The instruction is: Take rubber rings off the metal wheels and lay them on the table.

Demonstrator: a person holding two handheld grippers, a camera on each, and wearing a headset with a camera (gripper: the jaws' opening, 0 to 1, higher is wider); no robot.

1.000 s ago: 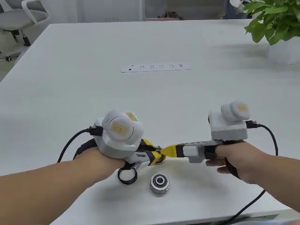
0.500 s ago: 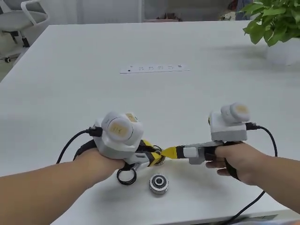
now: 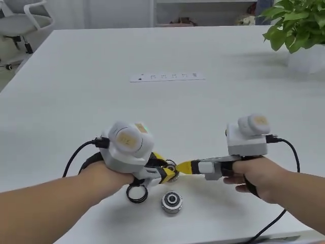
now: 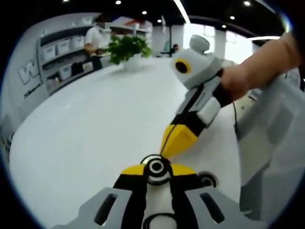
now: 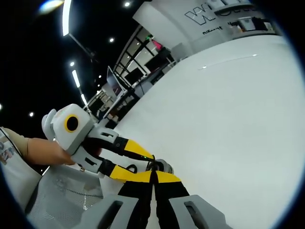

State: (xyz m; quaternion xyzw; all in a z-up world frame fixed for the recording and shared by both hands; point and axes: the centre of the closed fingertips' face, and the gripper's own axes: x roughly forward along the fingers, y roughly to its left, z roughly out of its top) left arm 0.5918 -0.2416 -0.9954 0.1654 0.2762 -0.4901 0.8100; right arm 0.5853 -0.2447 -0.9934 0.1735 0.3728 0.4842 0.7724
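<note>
**A:** My left claw (image 3: 163, 173) is clamped on a metal wheel (image 4: 156, 167) and holds it just above the counter (image 3: 101, 101). One rubber ring (image 3: 137, 193) lies flat on the counter, just below and left of that claw.

**B:** And the other wheel?

**A:** The second wheel (image 3: 171, 202) sits on the counter just right of the loose ring. I can't tell from here whether it carries its rubber. Further right, my right claw (image 3: 182, 166) has its jaws pressed narrow together, with the tips at the held wheel's rim. I cannot tell whether they have nipped the rubber.

**B:** How would you do the peel?

**A:** I judge the left needs a firm hold so the wheel can't twist. The right should catch one edge of the rubber, draw it outward and roll it over the rim, not yank it straight. A stretched ring could snap loose and jump off the counter. I'd then lay it down beside the first one.
</note>
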